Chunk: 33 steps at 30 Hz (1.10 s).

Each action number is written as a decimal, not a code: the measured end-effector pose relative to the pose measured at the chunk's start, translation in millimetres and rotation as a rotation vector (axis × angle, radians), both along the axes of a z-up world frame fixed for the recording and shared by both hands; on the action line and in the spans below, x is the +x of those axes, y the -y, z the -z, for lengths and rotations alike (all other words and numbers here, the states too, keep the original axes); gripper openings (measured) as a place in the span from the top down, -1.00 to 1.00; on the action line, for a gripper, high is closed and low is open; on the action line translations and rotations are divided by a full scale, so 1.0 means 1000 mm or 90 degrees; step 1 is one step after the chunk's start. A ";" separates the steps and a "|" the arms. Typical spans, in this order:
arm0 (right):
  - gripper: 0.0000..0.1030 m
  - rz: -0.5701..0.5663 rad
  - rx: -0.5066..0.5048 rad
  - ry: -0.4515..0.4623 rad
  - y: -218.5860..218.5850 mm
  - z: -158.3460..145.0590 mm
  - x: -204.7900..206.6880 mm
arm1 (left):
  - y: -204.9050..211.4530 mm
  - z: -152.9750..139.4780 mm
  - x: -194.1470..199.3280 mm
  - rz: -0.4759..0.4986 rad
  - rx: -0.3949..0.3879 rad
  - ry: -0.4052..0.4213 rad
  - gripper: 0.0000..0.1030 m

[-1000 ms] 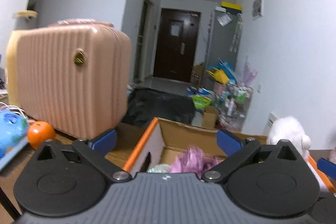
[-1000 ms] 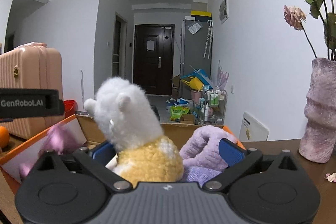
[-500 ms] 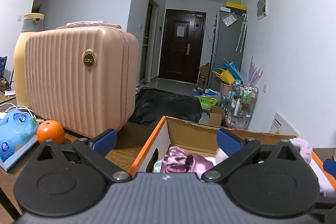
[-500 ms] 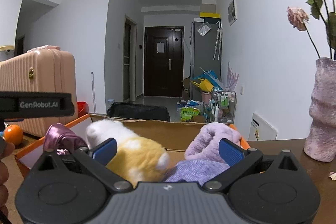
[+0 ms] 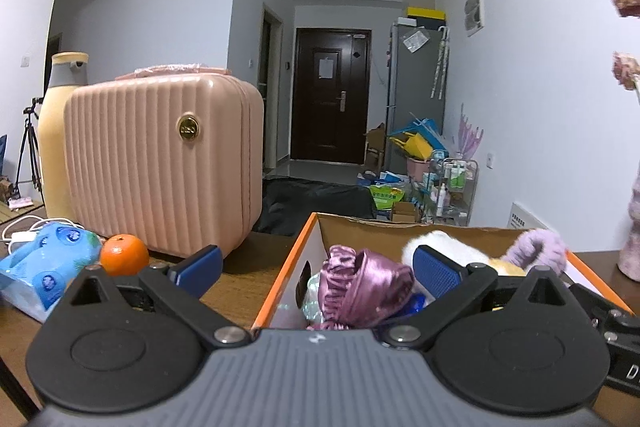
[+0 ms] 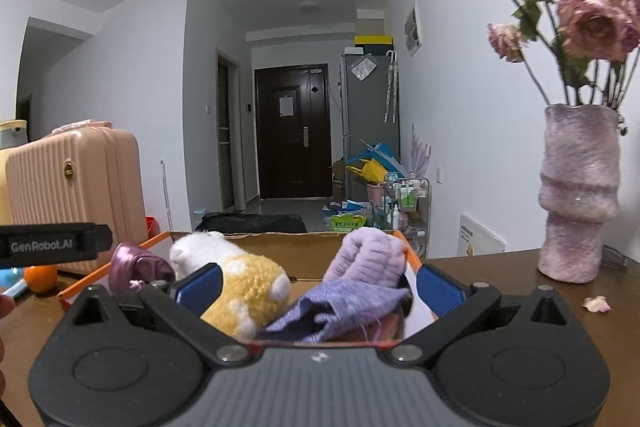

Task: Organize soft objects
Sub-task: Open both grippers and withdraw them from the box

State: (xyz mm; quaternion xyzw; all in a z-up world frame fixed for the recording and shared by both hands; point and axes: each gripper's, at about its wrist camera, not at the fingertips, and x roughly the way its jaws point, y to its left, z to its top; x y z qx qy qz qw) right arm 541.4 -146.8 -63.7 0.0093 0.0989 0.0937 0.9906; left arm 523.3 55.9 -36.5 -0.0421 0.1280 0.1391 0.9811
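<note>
An open cardboard box with orange rims [image 5: 288,267] [image 6: 280,251] sits on the wooden table. In it lie a white-and-yellow plush toy [image 6: 244,283] [image 5: 448,247], a shiny purple satin cloth [image 5: 364,287] [image 6: 134,265], a fuzzy lilac item [image 6: 368,255] [image 5: 540,247] and a lavender knit cloth [image 6: 340,311]. My left gripper [image 5: 316,267] is open and empty in front of the box's left side. My right gripper [image 6: 318,285] is open and empty, just in front of the box, with the plush and cloths between its fingers' line of sight.
A pink ribbed suitcase [image 5: 160,163] stands left of the box, with an orange [image 5: 124,259], a blue tissue pack [image 5: 44,271] and a tall yellow bottle [image 5: 60,131] near it. A fuzzy vase of dried roses [image 6: 576,195] stands at the right.
The right gripper let go of the plush toy, which now lies in the box, and drew back. The left gripper also pulled back and rose.
</note>
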 end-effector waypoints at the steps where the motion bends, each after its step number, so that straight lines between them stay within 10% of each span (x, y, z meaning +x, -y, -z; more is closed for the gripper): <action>1: -1.00 0.002 0.000 0.001 0.001 -0.001 -0.006 | 0.001 0.000 -0.006 0.004 0.003 0.002 -1.00; 33: -1.00 0.025 -0.022 0.019 0.054 -0.008 -0.307 | 0.017 -0.003 -0.283 0.108 0.025 0.008 -1.00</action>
